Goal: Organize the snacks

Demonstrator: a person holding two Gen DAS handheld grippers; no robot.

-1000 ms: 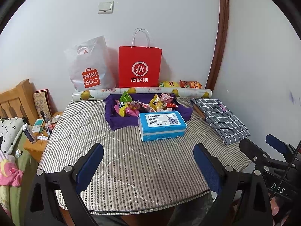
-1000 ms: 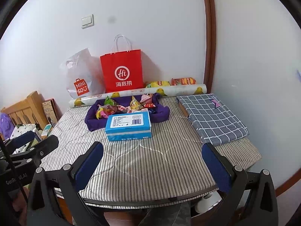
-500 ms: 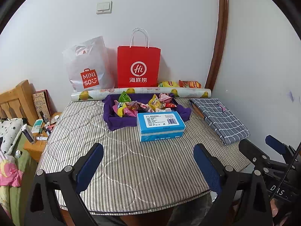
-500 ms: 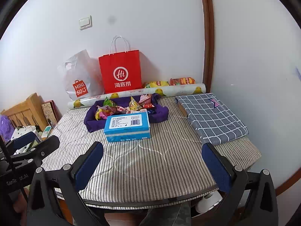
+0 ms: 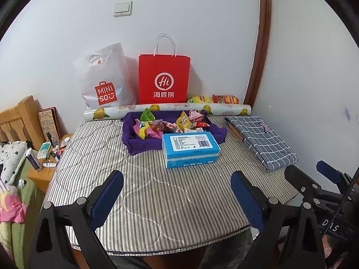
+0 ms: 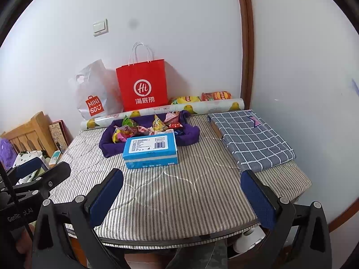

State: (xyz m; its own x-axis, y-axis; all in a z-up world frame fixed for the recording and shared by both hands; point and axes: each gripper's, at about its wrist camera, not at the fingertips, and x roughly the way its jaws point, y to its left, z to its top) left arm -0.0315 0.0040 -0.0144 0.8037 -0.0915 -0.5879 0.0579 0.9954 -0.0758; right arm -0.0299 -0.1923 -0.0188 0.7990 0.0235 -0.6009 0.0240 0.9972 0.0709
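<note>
A purple cloth basket holds several bright snack packets at the back middle of the striped table. A blue tissue box lies just in front of it. Two more snack bags lie behind a lemon-print roll by the wall. My left gripper is open and empty over the table's near edge. My right gripper is open and empty, beside it on the right.
A red paper bag and a white MINISO bag stand against the back wall. A folded grey checked cloth lies at the table's right. A wooden nightstand with small items is at the left.
Both grippers have drawn back slightly from the table. Nothing on the table has moved, and both stay open.
</note>
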